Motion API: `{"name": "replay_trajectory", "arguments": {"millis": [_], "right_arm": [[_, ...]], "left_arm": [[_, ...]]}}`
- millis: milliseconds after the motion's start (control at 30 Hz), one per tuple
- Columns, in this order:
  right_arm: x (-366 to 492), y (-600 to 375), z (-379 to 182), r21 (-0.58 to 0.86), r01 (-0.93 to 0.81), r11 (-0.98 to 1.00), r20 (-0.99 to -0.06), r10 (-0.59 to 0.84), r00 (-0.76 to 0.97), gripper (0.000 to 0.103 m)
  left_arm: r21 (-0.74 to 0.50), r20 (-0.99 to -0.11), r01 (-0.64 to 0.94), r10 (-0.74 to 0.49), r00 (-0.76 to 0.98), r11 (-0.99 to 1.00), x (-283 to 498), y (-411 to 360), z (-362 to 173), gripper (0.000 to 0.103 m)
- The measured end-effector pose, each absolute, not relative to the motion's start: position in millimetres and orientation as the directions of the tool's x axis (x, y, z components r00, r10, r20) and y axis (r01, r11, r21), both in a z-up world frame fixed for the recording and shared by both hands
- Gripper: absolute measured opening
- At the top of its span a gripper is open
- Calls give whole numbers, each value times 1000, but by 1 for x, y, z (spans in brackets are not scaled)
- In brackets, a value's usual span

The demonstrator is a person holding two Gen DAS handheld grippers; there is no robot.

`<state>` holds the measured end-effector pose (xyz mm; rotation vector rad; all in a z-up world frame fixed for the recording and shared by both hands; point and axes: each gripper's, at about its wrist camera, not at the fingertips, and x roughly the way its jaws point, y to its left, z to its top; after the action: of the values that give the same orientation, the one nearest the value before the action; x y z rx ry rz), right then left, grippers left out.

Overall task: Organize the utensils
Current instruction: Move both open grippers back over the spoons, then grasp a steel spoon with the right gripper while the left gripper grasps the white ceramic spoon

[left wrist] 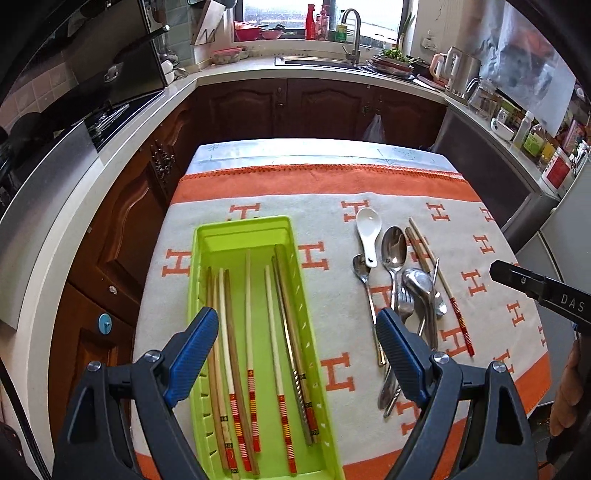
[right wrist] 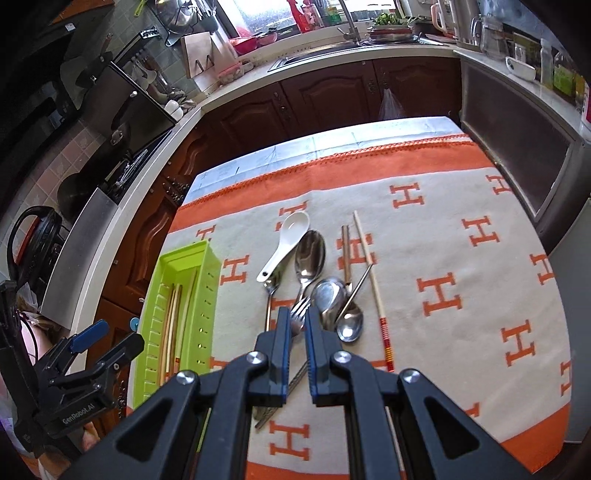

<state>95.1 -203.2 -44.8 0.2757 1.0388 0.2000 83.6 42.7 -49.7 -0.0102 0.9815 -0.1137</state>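
The right gripper, jaws narrowly parted and empty, hangs nearest the fork, whose handle runs toward frame bottom; the left gripper gapes wide, empty.

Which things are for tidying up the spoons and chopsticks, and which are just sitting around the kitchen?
For the job: green tray, chopsticks in it, white spoon, metal spoons, fork, loose chopsticks.

Just around: tap, kettle, red bottles.
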Motion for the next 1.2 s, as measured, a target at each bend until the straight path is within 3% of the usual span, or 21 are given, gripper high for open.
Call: {"name": "replay_trajectory", "arguments": {"millis": [100,467,800,1200], "right_arm": [[107,-217,-39,301,-40,953,-815,278,508,27],[166,-222,-48,332,-152,931,-794,363,487,27],[212,-201,-116,415,-186,890,-813,455,364,27],[229,-196,-164,418,-184,890,-824,457,335,27]], "left_arm": [[-85,-832,124,-139,537,989,103,31,-46,86],[-127,-839,196,-211,501,972,194,-10,-58,84],[-194,-899,168,-244,365,966,261,-28,-126,55],[-251,-905,126,-279,320,960,280,-26,-153,55]]}}
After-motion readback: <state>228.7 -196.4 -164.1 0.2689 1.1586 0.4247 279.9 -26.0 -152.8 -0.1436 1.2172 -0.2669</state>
